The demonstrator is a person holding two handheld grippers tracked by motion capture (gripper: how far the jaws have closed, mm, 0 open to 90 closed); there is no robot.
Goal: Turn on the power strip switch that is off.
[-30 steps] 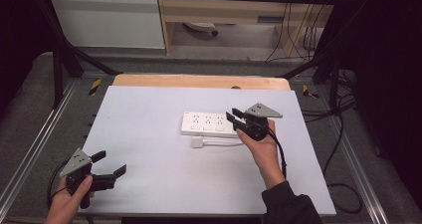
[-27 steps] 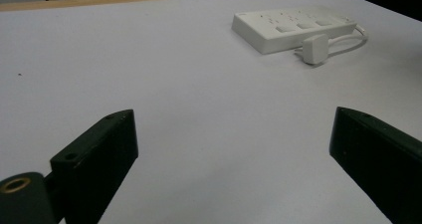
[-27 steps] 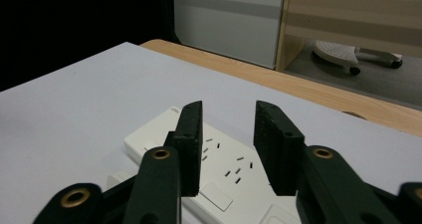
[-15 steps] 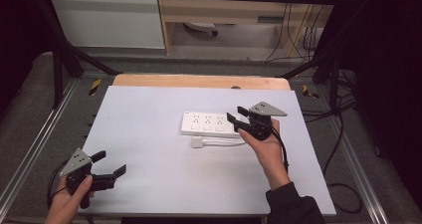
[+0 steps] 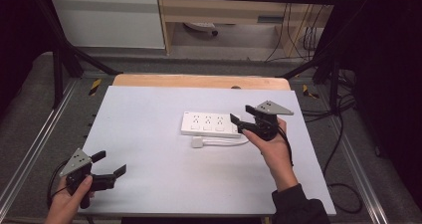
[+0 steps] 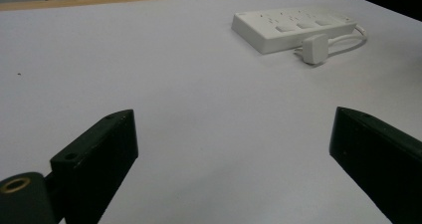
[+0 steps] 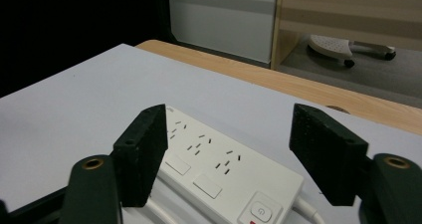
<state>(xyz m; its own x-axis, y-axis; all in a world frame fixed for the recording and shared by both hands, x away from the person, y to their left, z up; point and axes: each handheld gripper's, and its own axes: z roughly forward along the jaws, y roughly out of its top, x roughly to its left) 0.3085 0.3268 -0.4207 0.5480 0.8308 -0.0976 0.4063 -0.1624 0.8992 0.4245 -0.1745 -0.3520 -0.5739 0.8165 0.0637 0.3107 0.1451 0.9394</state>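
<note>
At the near left corner of the white surface (image 5: 149, 134), the left hand-held gripper (image 5: 110, 165) hovers with jaws wide apart and nothing between them. Toward the middle right lies the power strip (image 5: 209, 124), with its plug (image 5: 198, 142) just in front of it on a looped cord (image 5: 226, 142). The right hand-held gripper (image 5: 240, 124) sits at the strip's right end; its jaws have just been opening and stand apart, gripping nothing.

Plug (image 5: 198, 143) just before power strip (image 5: 209, 124)
</note>
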